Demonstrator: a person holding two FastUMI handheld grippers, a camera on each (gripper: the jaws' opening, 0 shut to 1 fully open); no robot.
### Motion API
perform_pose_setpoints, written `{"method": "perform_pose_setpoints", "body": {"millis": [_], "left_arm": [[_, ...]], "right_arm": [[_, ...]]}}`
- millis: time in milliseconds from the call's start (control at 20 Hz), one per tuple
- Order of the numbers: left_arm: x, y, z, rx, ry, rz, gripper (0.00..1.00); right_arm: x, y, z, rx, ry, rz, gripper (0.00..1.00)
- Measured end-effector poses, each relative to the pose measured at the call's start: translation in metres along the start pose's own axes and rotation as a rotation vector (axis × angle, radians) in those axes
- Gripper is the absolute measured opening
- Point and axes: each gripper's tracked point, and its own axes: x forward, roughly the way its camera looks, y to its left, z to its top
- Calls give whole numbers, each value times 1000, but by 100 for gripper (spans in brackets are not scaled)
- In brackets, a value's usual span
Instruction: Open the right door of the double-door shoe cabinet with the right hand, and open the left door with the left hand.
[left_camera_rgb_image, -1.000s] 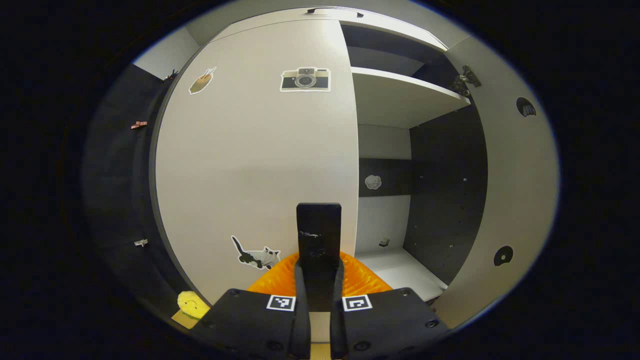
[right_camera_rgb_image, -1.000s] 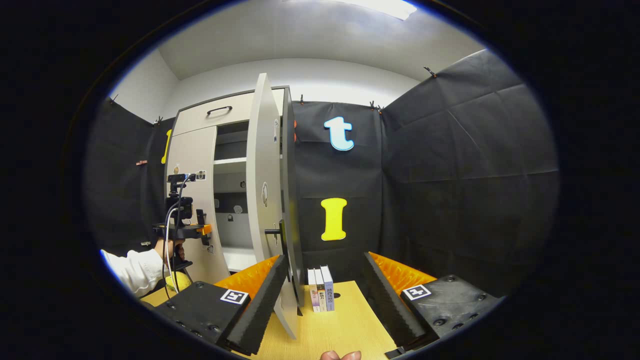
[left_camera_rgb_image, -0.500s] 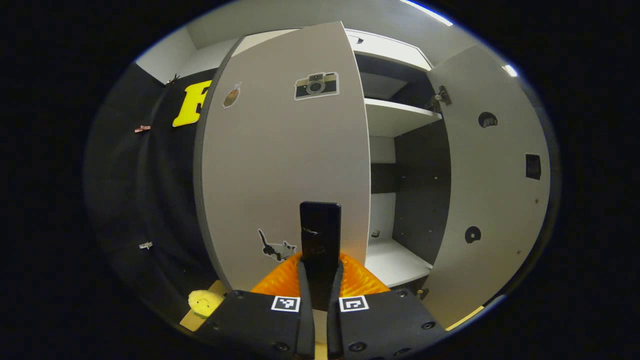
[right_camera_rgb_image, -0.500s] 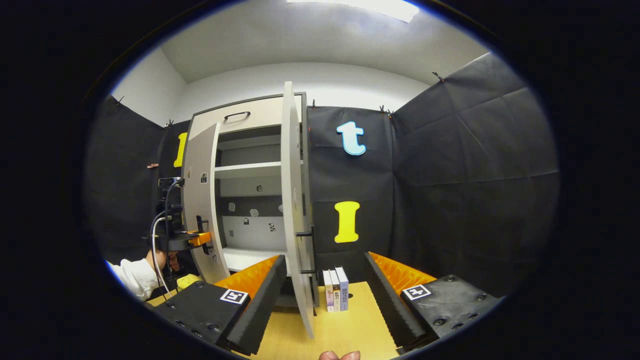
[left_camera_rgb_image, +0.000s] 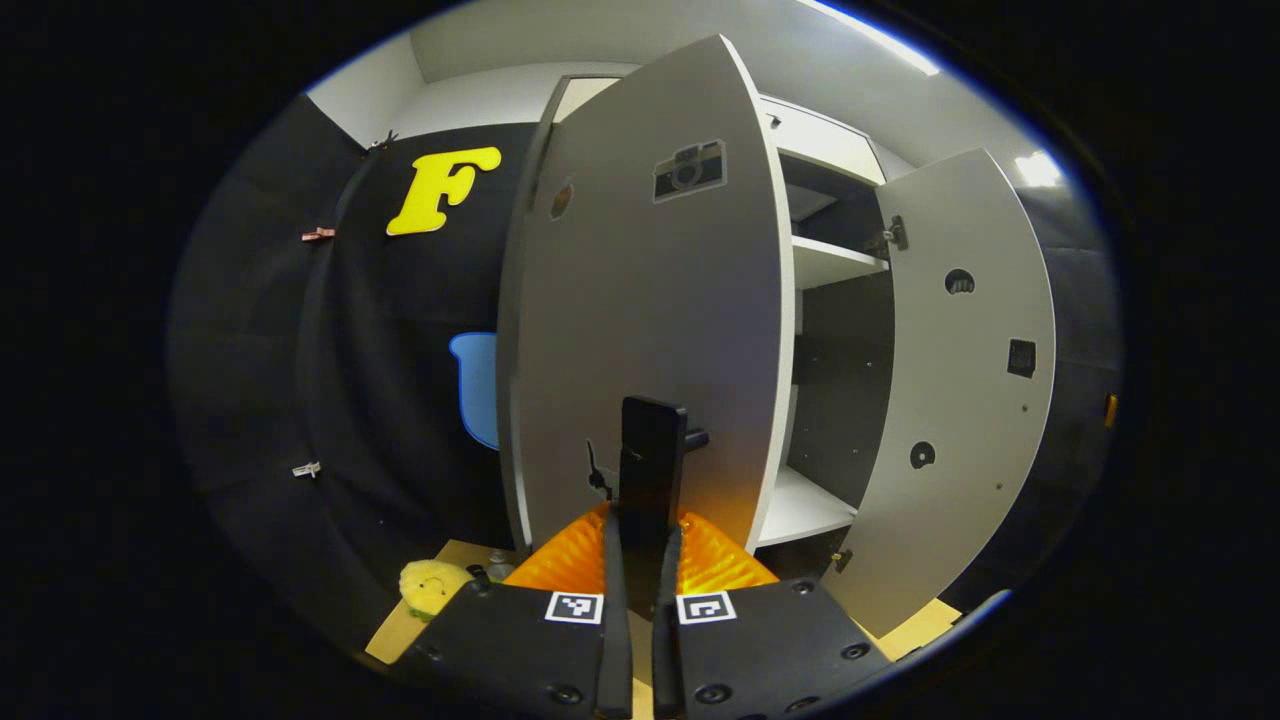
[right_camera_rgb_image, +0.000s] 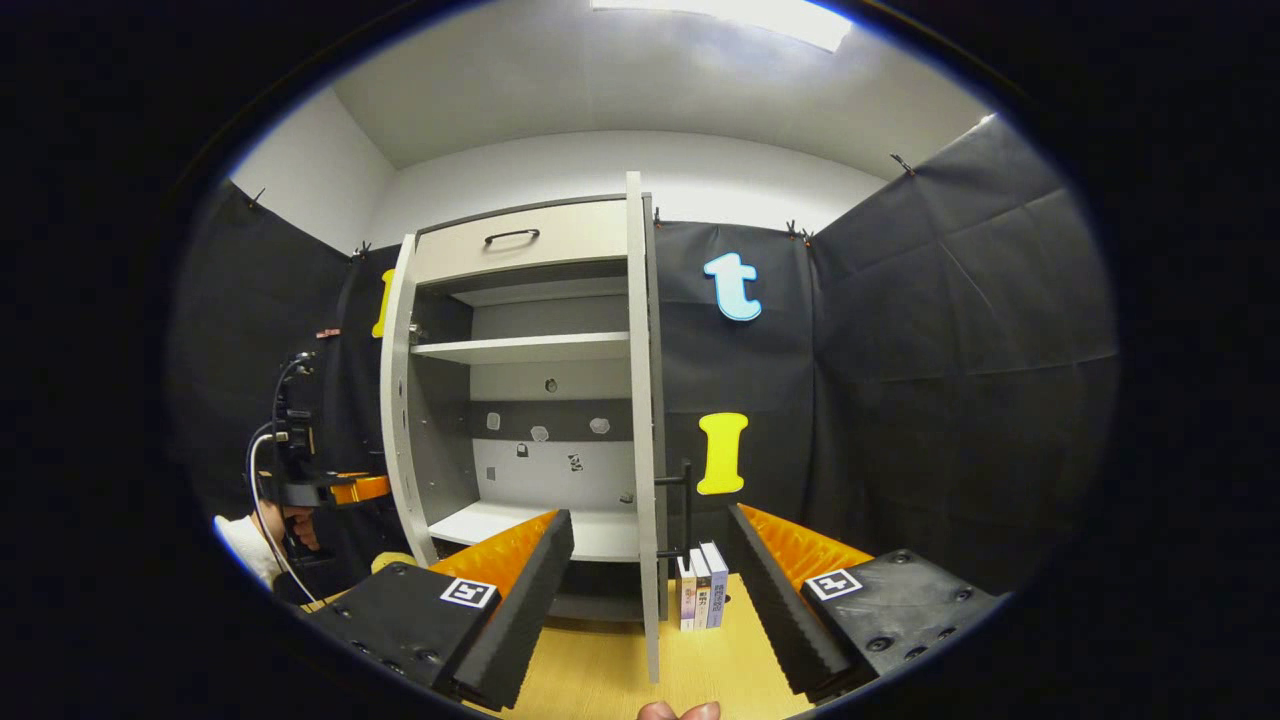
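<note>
Left door (left_camera_rgb_image: 640, 320) has swung much further out since a second ago; cabinet interior (right_camera_rgb_image: 530, 420) is now exposed in the right gripper view. Left tongs (left_camera_rgb_image: 640, 545) clamped on the left door's handle (left_camera_rgb_image: 652, 455), directly ahead of the tips. Right tongs (right_camera_rgb_image: 650, 580) spread wide, holding nothing; right door (right_camera_rgb_image: 640, 430) stands edge-on between its fingers, its handle (right_camera_rgb_image: 685, 495) just beyond, not gripped. Step: finishing the left door pull. Next, I'd judge: release the handle and back off without nudging the door shut.
</note>
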Motion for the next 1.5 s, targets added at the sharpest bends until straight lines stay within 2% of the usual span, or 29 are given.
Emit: {"method": "perform_pose_setpoints", "body": {"millis": [200,650,1100,1150,1200,1250,1300,1350,1500], "left_arm": [[-5,6,-1,25,18,-37,13],[-16,28,-1,2,8,-19,13],[-36,105,-1,-11,-2,71,8],[-36,118,-1,-10,-5,80,8],[-37,132,0,-11,-9,97,7],[-37,135,-4,-35,-4,66,10],[-38,129,-4,-75,-6,11,5],[-40,125,-4,-92,-12,-14,6],[-41,132,-6,-32,0,8,6]], "right_arm": [[5,13,-4,1,4,21,96],[5,2,-4,18,10,10,96],[8,19,-10,-8,19,33,96],[9,21,-10,-12,22,39,100],[9,24,-10,-16,22,43,96],[10,25,-10,-20,22,46,96],[11,26,-10,-23,22,50,96],[14,28,-9,-23,23,54,96],[16,36,-9,-17,27,68,95]]}}
